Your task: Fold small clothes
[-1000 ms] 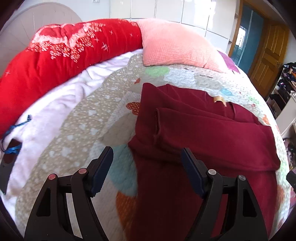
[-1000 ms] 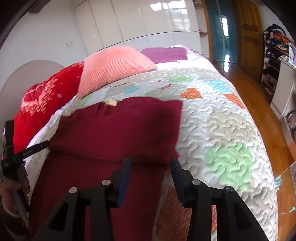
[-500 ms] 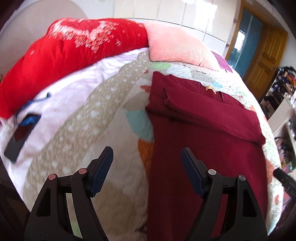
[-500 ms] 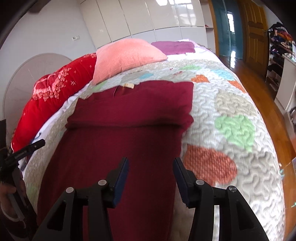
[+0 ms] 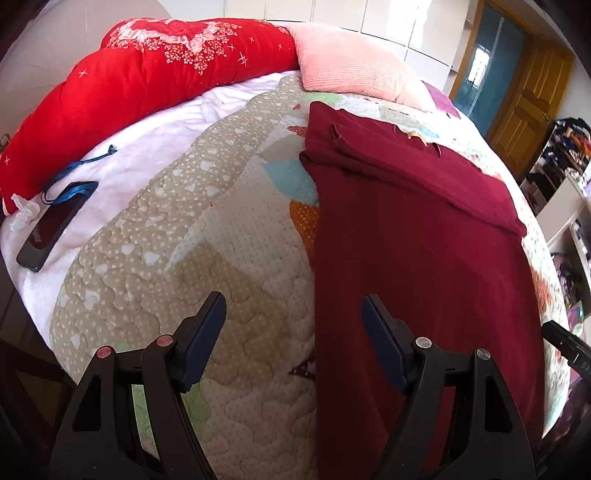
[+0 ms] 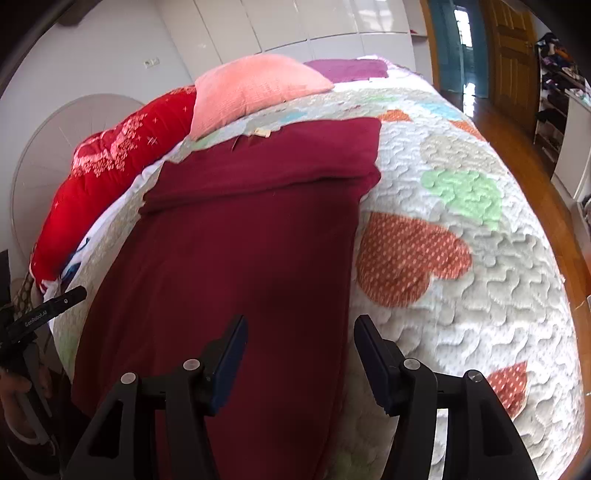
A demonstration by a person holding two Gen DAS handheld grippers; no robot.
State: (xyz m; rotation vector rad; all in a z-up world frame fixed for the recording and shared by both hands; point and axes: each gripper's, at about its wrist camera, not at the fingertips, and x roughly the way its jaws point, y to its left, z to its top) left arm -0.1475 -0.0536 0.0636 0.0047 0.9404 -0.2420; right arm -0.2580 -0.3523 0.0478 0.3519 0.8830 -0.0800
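Bed's got a patchwork quilt point(image 5: 236, 229) w/ heart patches, orange, green, teal etc. White sheet point(image 5: 155, 147) showing along one side. Big red pillow point(image 5: 140, 81) w/ white flower print at the head, pink cushion point(image 6: 251, 88) right beside it, purple one point(image 6: 347, 70) behind that. Black phone point(image 5: 51, 229) on the sheet, blue lanyard point(image 5: 74, 170) next to it, plus a crumpled tissue point(image 5: 24, 214). Bkgd: white wardrobe doors point(image 6: 295, 26), wooden door point(image 6: 513, 59), wood floor point(image 6: 517, 147), cluttered shelves point(image 5: 561, 147).

The left gripper point(image 5: 293, 332) and the right gripper point(image 6: 299, 349) both hovered with jaws spread wide, gripping nothing, fingers pointing forward.
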